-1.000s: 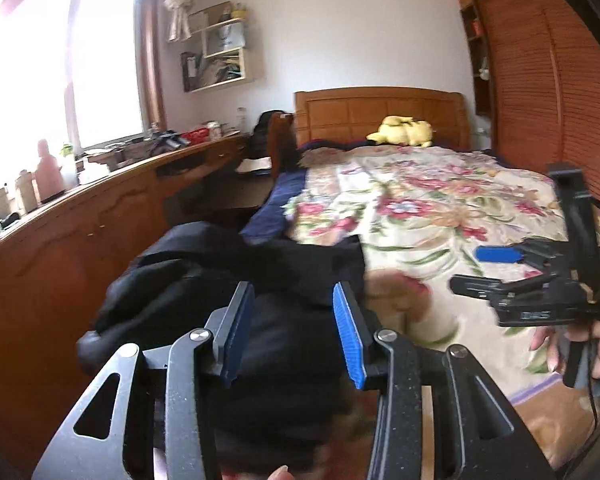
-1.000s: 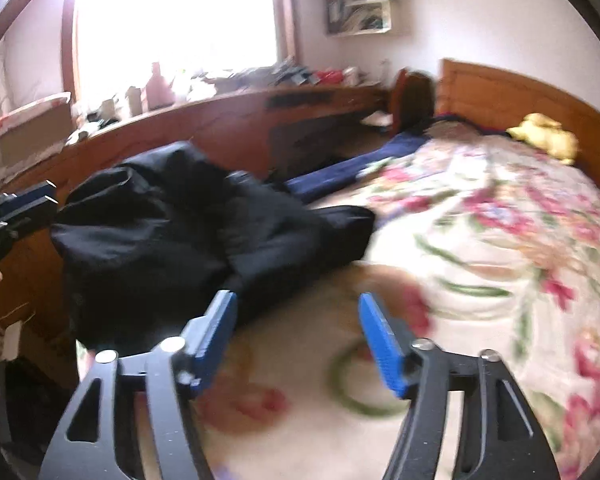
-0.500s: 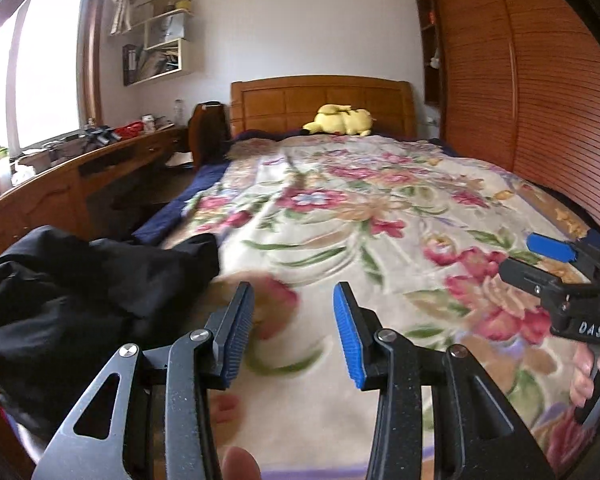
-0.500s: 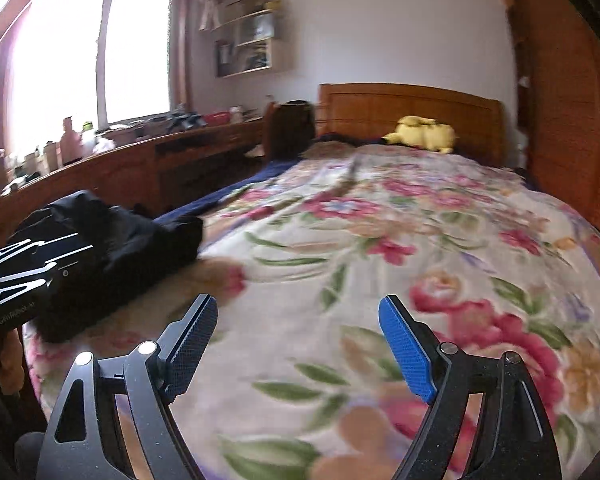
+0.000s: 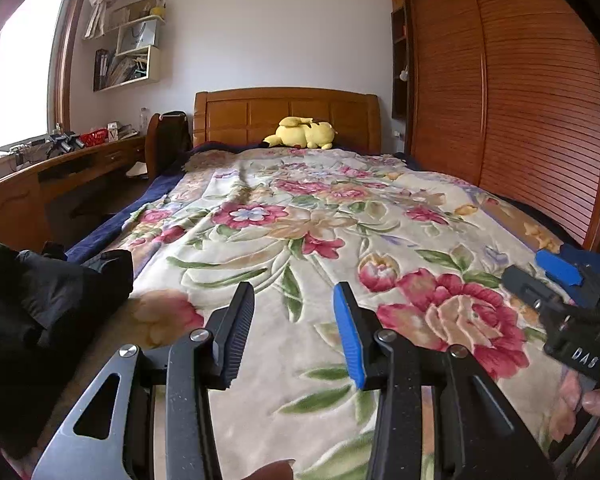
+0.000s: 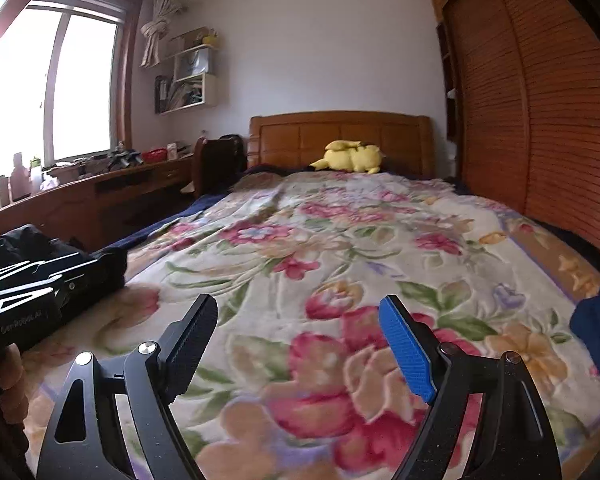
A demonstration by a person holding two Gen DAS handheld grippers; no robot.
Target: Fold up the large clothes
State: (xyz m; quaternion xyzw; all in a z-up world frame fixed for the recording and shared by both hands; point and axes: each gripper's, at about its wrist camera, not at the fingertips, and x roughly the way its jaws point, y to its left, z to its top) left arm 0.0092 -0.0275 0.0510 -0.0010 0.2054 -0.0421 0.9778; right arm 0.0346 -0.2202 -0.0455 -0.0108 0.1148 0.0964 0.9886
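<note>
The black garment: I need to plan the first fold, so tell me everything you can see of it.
The black garment is a dark, matte fabric heap, crumpled and unfolded, with rumpled ridges. It lies on the near left corner of the floral blanket, close to the bed edge beside the wooden desk. No sleeves or collar can be made out. Neither the left gripper nor the right gripper touches it; both are open and empty.

Both wrist views sit low at the foot of the bed, facing along the floral blanket point(image 5: 300, 240) toward the headboard point(image 5: 286, 116). Left view looks past the left gripper point(image 5: 294, 312); right gripper point(image 5: 556, 284) intrudes at its right edge. Right view looks past its own fingers, slightly further right. Shared: blanket, headboard, yellow plush point(image 6: 352, 157), black garment point(image 6: 52, 248) at left.
</note>
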